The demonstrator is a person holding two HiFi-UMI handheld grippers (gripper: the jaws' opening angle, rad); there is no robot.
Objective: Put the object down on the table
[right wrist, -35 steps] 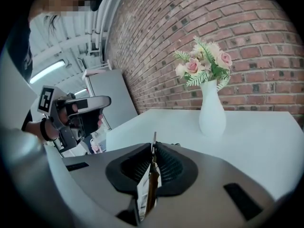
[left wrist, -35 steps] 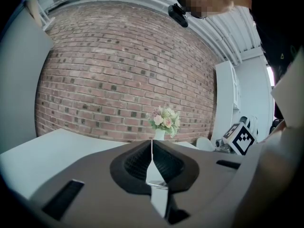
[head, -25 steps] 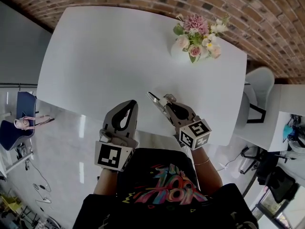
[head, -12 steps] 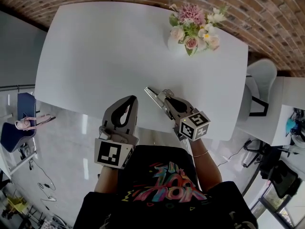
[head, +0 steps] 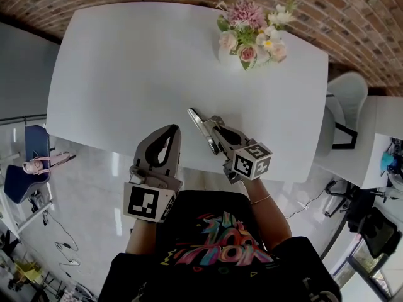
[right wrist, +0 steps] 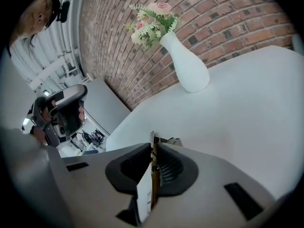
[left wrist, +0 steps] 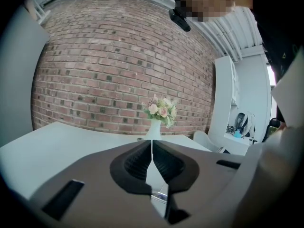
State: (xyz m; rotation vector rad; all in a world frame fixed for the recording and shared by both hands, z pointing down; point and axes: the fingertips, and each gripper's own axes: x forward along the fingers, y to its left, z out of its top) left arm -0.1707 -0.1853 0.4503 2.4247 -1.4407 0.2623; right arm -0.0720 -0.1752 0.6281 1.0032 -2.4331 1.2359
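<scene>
A thin flat object (head: pixel 199 124) with a silvery edge and a white label face (right wrist: pixel 144 192) stands edge-on between the jaws of my right gripper (head: pixel 211 133). The pads still press on it, though the jaws have just been opening a little. That gripper (right wrist: pixel 154 147) slants down close over the white table (head: pixel 126 74) near its front edge. My left gripper (head: pixel 165 138) hovers at the table's front edge to the left. Its jaws (left wrist: pixel 152 148) are shut with nothing between them.
A white vase of pink and white flowers (head: pixel 245 36) stands at the table's far right, also seen ahead of both grippers (left wrist: pixel 159 114) (right wrist: pixel 183 63). A brick wall (head: pixel 352 17) runs behind. A white chair (head: pixel 347 102) stands to the right.
My right gripper has sunk toward the table and rolled a little, with the flat object still in it. The left gripper has stayed put.
</scene>
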